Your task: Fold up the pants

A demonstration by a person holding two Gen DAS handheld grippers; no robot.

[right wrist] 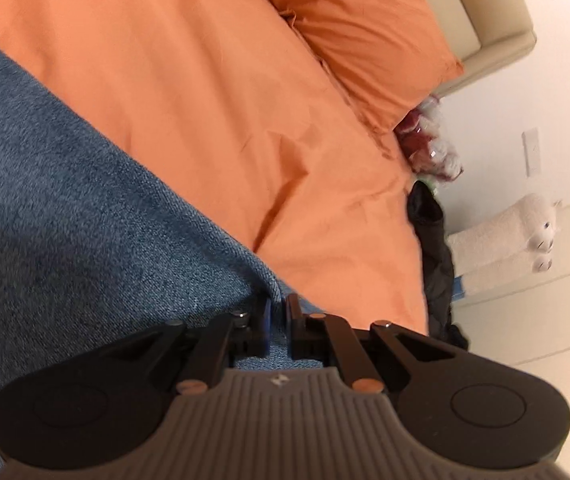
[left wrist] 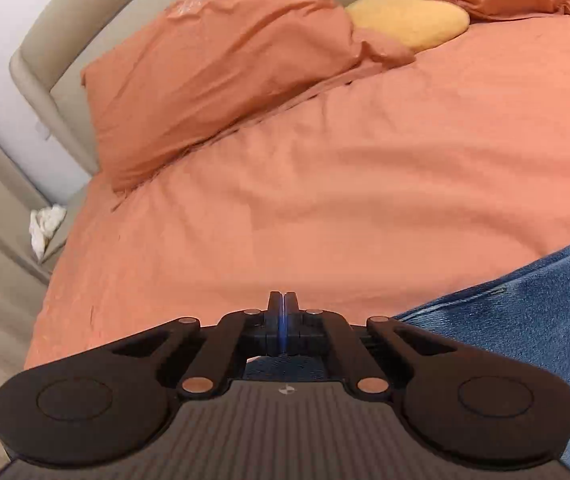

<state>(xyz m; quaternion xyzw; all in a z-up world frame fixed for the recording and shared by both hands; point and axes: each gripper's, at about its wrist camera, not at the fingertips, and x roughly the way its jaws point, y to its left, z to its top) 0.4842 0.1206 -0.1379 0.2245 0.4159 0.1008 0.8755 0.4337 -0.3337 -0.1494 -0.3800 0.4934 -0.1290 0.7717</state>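
Both tools look pinched shut on the blue jeans [right wrist: 85,208] lying on the near bed [left wrist: 365,160], left tool [left wrist: 283,300] and right tool [right wrist: 279,304], so next lift together and carry the fold over.

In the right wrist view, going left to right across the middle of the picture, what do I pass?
Blue denim pants → orange bed cover → black garment hanging at the bed's edge → white plush animal → white wall.

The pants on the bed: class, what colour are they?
Blue denim pants, clearest in the right wrist view.
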